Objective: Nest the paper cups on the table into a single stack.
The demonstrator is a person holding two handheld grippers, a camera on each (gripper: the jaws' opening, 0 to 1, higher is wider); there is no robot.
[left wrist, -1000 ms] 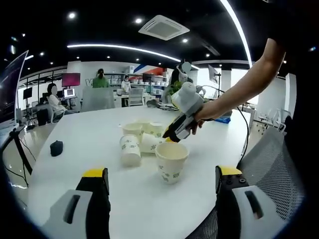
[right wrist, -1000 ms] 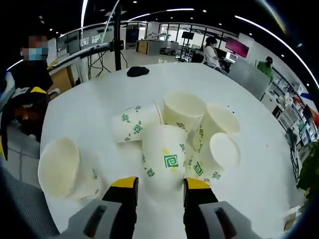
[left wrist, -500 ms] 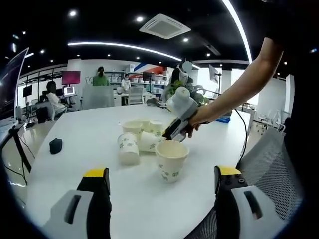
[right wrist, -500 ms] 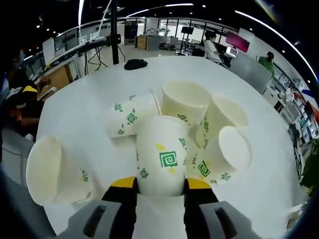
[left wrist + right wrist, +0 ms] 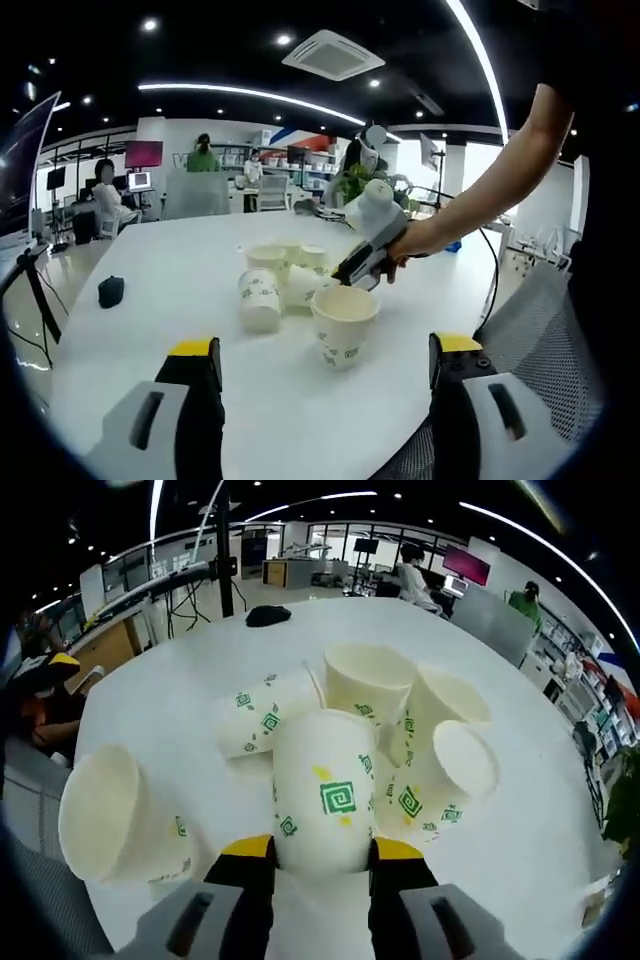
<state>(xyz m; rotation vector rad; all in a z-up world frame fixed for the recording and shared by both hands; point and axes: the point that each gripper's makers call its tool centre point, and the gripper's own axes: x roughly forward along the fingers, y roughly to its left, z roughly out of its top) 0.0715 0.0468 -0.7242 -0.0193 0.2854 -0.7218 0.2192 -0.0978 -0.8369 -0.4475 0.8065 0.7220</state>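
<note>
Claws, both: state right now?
Left claw: open, holding nothing.
Right claw: shut on a paper cup.

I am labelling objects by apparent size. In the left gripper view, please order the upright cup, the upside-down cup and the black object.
1. Upright paper cup, nearest the camera.
2. Upside-down paper cup.
3. Small black object.

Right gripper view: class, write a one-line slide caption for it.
Right gripper clamps a paper cup beside clustered cups on the white table.
</note>
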